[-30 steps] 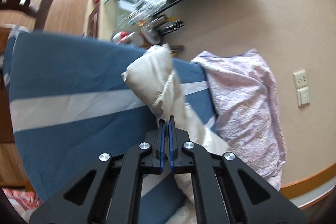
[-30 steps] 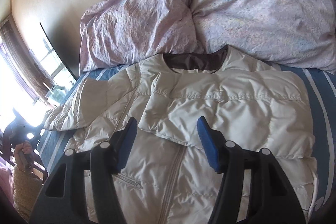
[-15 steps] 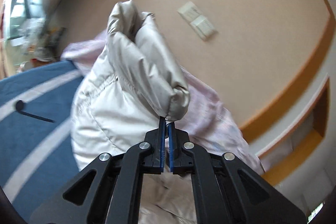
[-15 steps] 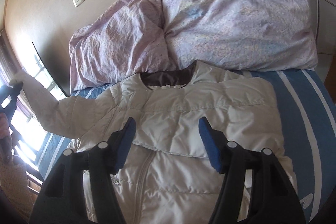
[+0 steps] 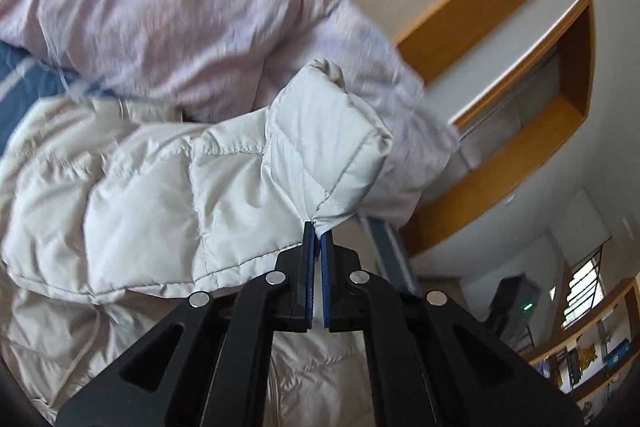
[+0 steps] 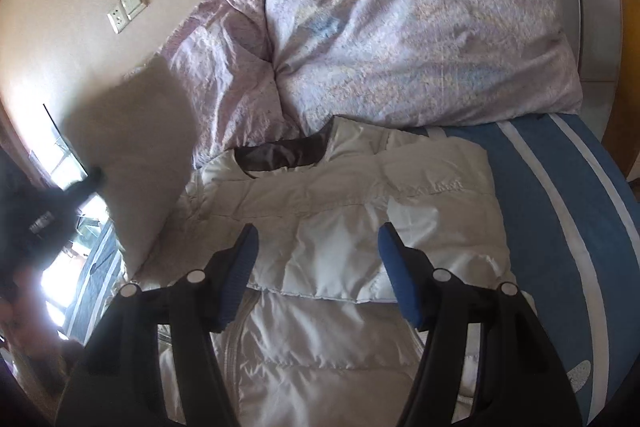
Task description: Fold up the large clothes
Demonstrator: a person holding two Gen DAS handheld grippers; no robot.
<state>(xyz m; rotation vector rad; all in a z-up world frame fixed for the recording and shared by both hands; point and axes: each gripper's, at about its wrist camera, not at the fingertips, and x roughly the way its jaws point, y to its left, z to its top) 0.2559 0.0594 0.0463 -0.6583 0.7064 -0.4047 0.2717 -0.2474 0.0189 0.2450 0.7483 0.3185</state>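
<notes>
Sleeve-folding was the step in hand, by my reading. The left gripper [image 5: 315,229] had its blue pads pinched tight on the cuff end of the left sleeve [image 5: 324,147] of a cream quilted down jacket [image 6: 344,227], and held that sleeve lifted above the jacket's body, off the bed. In the right wrist view the raised sleeve showed as a blurred pale shape at the left, beside the lilac pillows [image 6: 400,39].

The jacket itself lay face up on the blue striped bedsheet [image 6: 560,211], collar towards the pillows and just touching them, zip running down the middle. A quilted panel already lay folded across its chest on the right-hand side of the view, so I judged the other sleeve done and the task roughly mid-way.

The right gripper [image 6: 320,267] hovered over the chest with its fingers spread wide, grasping nothing.

The next move, as I judged it, called for carrying the cuff across the chest and laying it flat over the folded panel before letting go. The puffy fill looked springy, so the sleeve might roll back; the free right gripper could press it down at the shoulder crease.
</notes>
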